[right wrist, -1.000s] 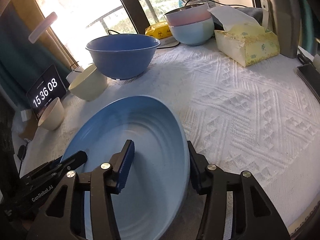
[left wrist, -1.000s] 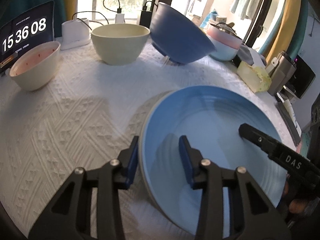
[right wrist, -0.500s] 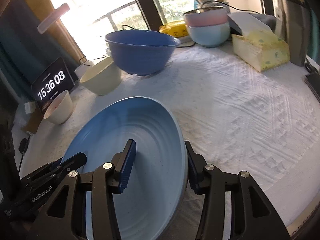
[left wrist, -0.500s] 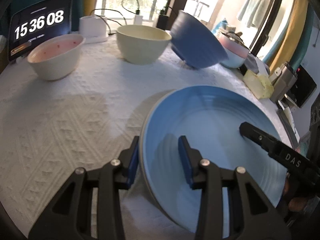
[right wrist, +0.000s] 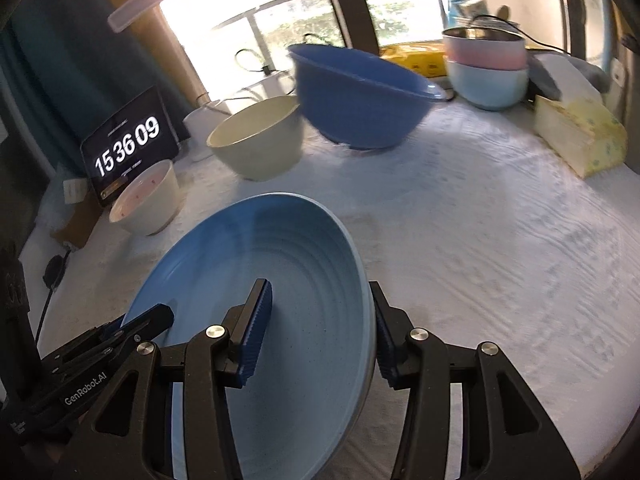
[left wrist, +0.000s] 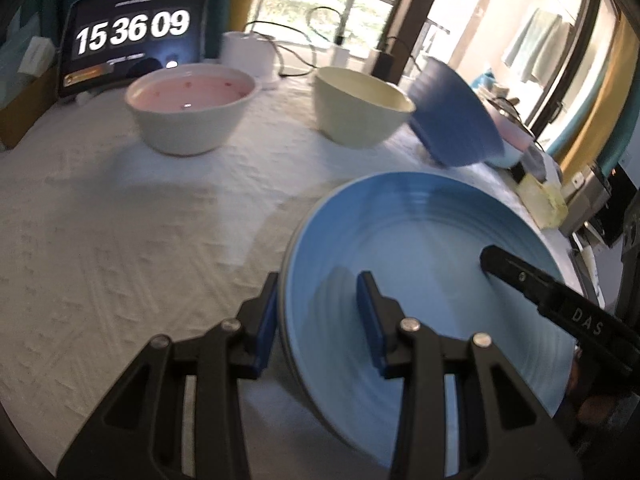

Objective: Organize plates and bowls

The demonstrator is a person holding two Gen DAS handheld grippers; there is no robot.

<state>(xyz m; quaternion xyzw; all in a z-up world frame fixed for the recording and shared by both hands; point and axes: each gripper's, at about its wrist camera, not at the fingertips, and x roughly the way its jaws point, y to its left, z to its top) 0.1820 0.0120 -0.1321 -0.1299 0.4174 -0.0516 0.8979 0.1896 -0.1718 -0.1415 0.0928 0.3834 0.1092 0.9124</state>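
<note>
A light blue plate (left wrist: 432, 240) with ringed grooves is held by its two opposite rims over the white tablecloth (left wrist: 120, 240). My left gripper (left wrist: 318, 316) is shut on its left rim, one blue pad inside and one under the edge. On the right rim (right wrist: 260, 260), my right gripper (right wrist: 320, 332) is shut the same way. Each gripper's black finger also shows in the other's view. Behind stand a white bowl with pink inside (left wrist: 190, 108), a cream bowl (left wrist: 360, 108) and a dark blue bowl (left wrist: 452, 120).
A pink bowl stacked in a pale blue bowl (right wrist: 486, 68) stands at the back right, with a yellow tissue box (right wrist: 576, 136) beside it. A tablet clock (left wrist: 132, 36), a white charger and cables line the back edge. The table's right edge is close to the plate.
Both grippers have carried the plate to the left across the table. The white and cream bowls now look nearer and sit further right in the left wrist view. Both grips are unchanged.
</note>
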